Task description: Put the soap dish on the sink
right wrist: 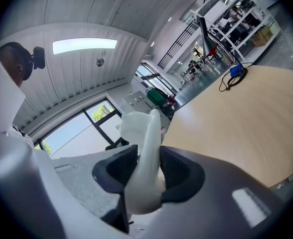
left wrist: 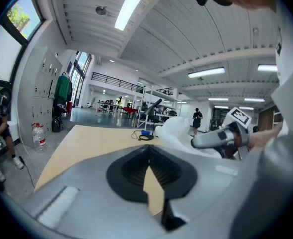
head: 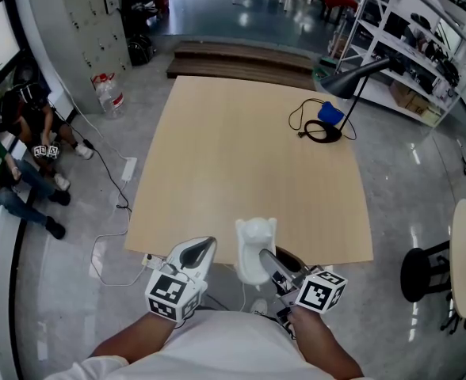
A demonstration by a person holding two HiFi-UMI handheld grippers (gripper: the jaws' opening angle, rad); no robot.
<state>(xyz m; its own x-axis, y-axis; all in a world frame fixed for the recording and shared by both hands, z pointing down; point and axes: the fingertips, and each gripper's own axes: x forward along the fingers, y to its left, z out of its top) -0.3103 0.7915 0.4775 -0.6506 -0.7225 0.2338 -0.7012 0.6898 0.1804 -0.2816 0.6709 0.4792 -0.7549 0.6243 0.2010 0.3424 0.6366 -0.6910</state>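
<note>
**Soap dish clamped in right gripper, no sink in view**

Soap dish: white and thin-walled, looks like moulded plastic. My read is that it's light, stiff, and smooth enough to pivot if pinched off-centre. It sits at the near edge of the table, apparently lifted clear of it. The right gripper is closed on one thin wall, and most of the dish sticks out past the jaws. A hold nearer mid-wall should twist less.

Left gripper: jaws together, nothing in them, just beside the dish.

The right gripper view shows the pads pressing both faces of the wall, which the head view doesn't show. The head view gives the layout instead: bare tabletop, with a desk lamp and a cable at the far corner. No view shows a sink.
</note>
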